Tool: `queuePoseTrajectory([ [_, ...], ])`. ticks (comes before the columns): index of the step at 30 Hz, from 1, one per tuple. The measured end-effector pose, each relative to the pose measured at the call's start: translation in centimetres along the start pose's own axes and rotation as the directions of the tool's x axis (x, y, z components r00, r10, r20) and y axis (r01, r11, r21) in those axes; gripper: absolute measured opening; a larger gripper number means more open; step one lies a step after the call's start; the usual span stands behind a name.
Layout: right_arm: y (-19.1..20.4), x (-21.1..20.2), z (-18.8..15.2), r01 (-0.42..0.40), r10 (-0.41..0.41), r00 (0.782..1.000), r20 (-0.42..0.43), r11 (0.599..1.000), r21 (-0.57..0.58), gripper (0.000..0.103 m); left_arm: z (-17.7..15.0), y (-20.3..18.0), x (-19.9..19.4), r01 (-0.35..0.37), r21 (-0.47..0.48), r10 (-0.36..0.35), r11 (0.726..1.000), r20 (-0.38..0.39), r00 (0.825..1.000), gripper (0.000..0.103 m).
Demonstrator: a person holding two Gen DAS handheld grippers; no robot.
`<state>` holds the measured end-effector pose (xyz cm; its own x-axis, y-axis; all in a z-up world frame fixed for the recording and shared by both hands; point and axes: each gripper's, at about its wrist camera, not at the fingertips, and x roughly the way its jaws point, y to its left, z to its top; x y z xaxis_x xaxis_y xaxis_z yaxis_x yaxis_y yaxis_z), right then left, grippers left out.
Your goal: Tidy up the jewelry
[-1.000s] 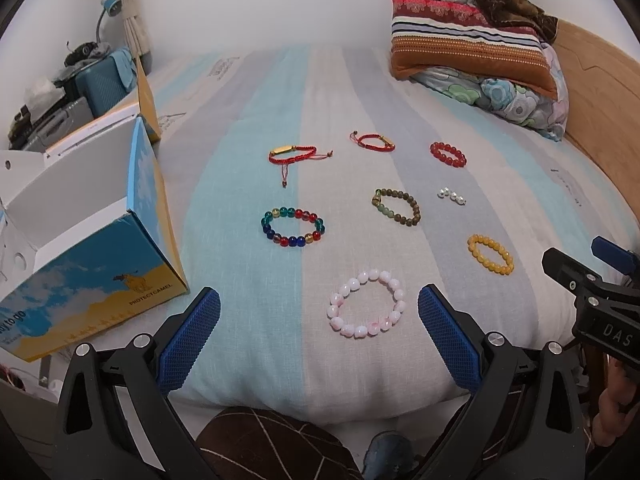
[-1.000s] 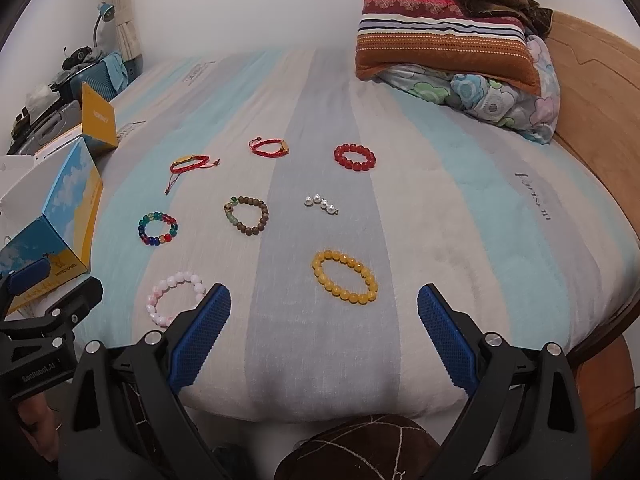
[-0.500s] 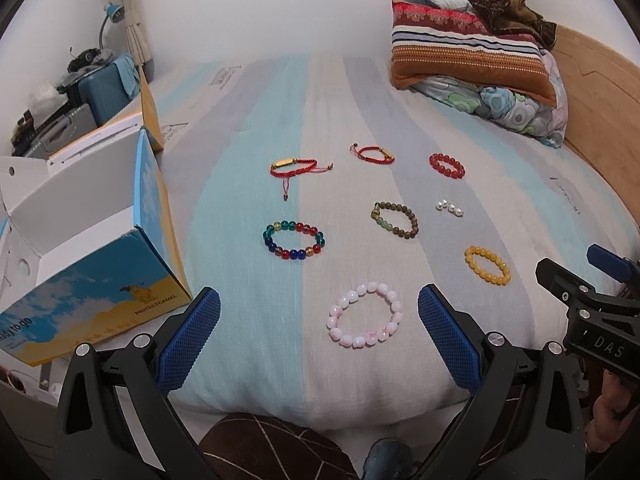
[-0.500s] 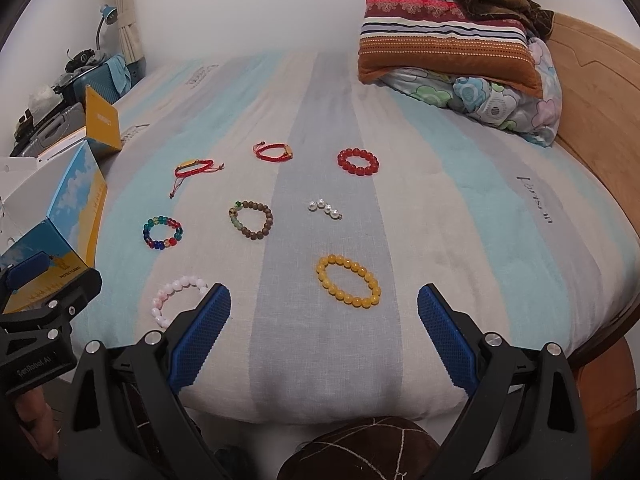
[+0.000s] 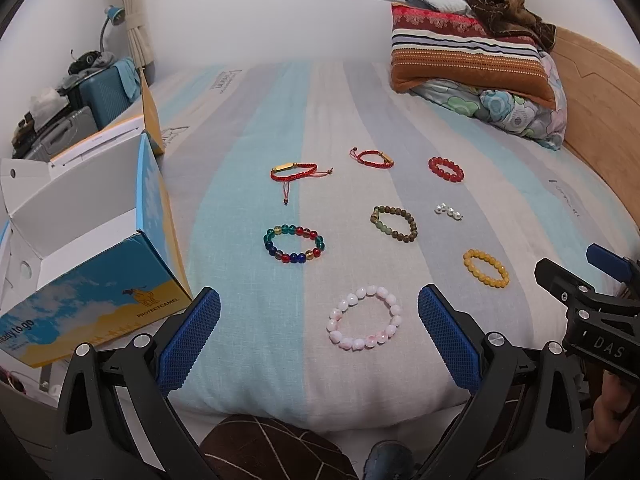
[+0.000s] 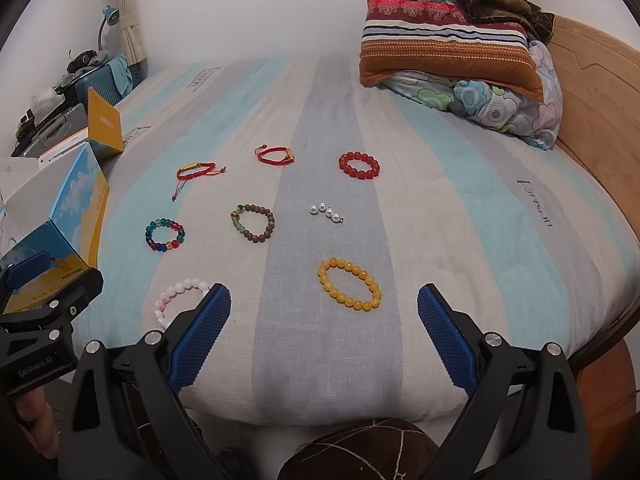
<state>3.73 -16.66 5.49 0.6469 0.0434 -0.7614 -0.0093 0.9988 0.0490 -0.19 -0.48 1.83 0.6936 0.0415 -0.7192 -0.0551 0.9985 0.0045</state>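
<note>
Both grippers — left, right — are held apart, empty; pink bracelet is framed lower centre, box at left.

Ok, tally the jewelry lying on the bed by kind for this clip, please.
Beaded bracelets: 5 — pink, yellow, multicolour, brown-green, red.
Red cord bracelets: 2 — left, right.
Short pearl strand: 1.
Total: 8.
</note>
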Motion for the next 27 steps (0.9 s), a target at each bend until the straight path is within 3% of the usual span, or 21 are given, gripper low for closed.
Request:
queuePoseTrajectory([
  [14,-0.3,0.8,-0.2,0.002,-0.002,1.0,-0.02,1.0,-0.004,0.091,-0.2,0.0,1.0,0.018,-0.003,-0.018,1.0,-0.025,1.0,0.097],
  [27,-3.0,9.1,-1.4,0.032,-0.03,0.987,-0.155,0.999,0.01,0.091,-2.3,-2.1,9.7,0.077,0.026,-0.072,0.997,-0.163,0.984,0.097],
])
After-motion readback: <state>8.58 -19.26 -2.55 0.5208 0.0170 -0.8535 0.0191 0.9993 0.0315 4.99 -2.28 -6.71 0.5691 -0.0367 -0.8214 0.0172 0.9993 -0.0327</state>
